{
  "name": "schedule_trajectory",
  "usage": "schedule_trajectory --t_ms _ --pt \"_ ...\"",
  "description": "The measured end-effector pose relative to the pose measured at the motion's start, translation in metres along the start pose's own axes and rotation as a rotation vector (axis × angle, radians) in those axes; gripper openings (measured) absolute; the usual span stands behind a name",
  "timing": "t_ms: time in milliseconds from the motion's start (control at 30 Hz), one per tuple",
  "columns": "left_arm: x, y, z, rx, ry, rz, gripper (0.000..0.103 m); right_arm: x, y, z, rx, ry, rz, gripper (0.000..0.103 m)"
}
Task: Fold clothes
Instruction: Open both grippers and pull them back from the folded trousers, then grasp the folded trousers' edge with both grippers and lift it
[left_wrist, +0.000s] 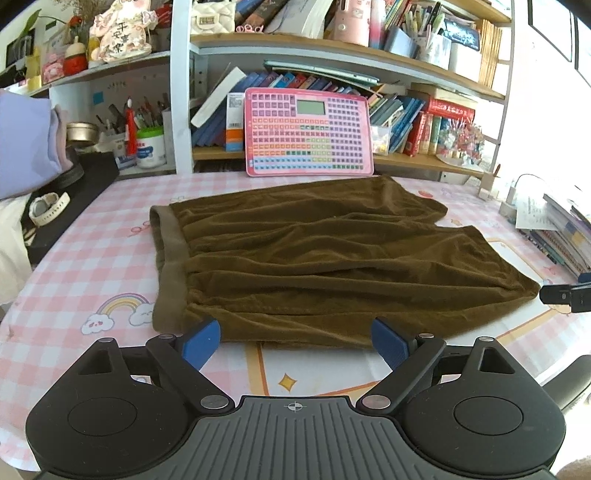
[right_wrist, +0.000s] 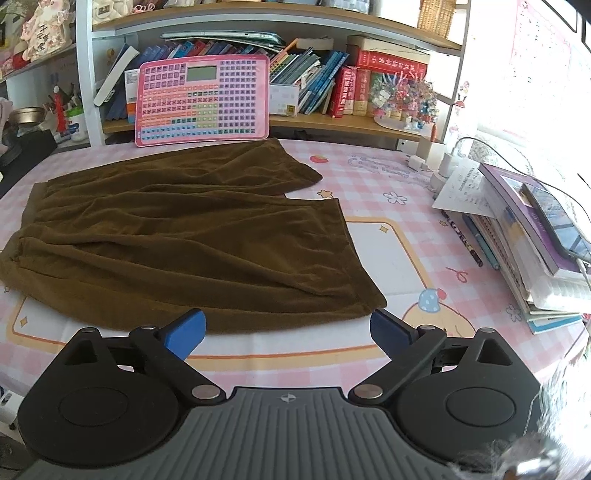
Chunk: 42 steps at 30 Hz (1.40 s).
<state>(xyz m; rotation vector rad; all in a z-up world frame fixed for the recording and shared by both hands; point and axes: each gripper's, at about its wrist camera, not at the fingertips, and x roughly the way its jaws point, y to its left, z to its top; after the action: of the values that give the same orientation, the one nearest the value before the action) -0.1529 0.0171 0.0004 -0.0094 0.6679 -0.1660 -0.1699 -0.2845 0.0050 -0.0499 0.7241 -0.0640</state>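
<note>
Brown shorts (left_wrist: 332, 258) (right_wrist: 177, 243) of velvety cloth lie spread flat on the pink checked tablecloth (left_wrist: 103, 266) (right_wrist: 399, 221), unfolded. Their long axis runs left to right across the table: the waistband (left_wrist: 170, 266) is at the left end and the two leg openings point right. The far leg (right_wrist: 258, 166) angles slightly away from the near leg (right_wrist: 295, 266), leaving a narrow wedge of cloth-free table between their hems.

Behind the shorts a pink keyboard toy (left_wrist: 308, 131) (right_wrist: 203, 98) leans against a bookshelf (left_wrist: 332, 48) crowded with books. On the right edge of the table sits a stack of books (right_wrist: 528, 251) with a phone (right_wrist: 554, 218) on top, well apart from the hems. A white watch (left_wrist: 48, 208) lies off to the left.

The left gripper (left_wrist: 295, 341) hovers just before the near edge of the shorts, jaws spread wide, holding nothing. The right gripper (right_wrist: 288, 332) hangs near the near leg's hem corner, jaws likewise spread and empty.
</note>
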Motion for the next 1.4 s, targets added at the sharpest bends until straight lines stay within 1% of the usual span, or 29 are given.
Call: schedule_trajectory --t_ms 100,367,600,733,833,967,1067,1167,1200,1233,1267,1300,1333,1400 --pt "0.006 0.000 -0.001 -0.004 0.016 0.000 0.091 0.009 -0.001 0.003 -0.012 0.016 0.008 0.097" --pt "0.035 -0.001 0.012 -0.019 0.068 0.053 0.091 0.050 -0.010 0.019 -0.014 0.062 0.035 0.097" --pt "0.066 0.000 0.037 -0.020 0.089 0.118 0.092 0.098 -0.021 0.056 -0.030 0.062 0.105 0.097" --pt "0.085 0.006 0.063 0.004 0.080 0.160 0.091 0.131 -0.030 0.088 -0.110 0.038 0.180 0.097" --pt "0.098 0.015 0.085 0.027 0.066 0.186 0.091 0.163 -0.039 0.116 -0.180 0.009 0.259 0.097" --pt "0.116 0.036 0.113 0.032 0.056 0.222 0.091 0.218 -0.047 0.155 -0.208 -0.005 0.345 0.097" --pt "0.134 0.051 0.131 0.038 0.062 0.260 0.091 0.259 -0.052 0.188 -0.215 -0.009 0.387 0.096" --pt "0.154 0.064 0.144 0.066 0.079 0.294 0.091 0.295 -0.055 0.221 -0.247 -0.018 0.418 0.094" --pt "0.163 0.069 0.149 0.073 0.086 0.308 0.091 0.307 -0.054 0.230 -0.268 -0.016 0.423 0.091" --pt "0.169 0.073 0.152 0.079 0.095 0.315 0.091 0.320 -0.051 0.238 -0.294 -0.012 0.425 0.083" --pt "0.177 0.077 0.155 0.086 0.106 0.319 0.091 0.332 -0.048 0.245 -0.318 -0.004 0.425 0.079" --pt "0.183 0.080 0.157 0.093 0.114 0.324 0.091 0.343 -0.047 0.250 -0.326 0.005 0.430 0.072" --pt "0.189 0.083 0.159 0.100 0.121 0.331 0.091 0.353 -0.045 0.253 -0.326 0.016 0.438 0.067" --pt "0.199 0.087 0.161 0.123 0.124 0.363 0.091 0.374 -0.044 0.260 -0.315 0.037 0.449 0.065"
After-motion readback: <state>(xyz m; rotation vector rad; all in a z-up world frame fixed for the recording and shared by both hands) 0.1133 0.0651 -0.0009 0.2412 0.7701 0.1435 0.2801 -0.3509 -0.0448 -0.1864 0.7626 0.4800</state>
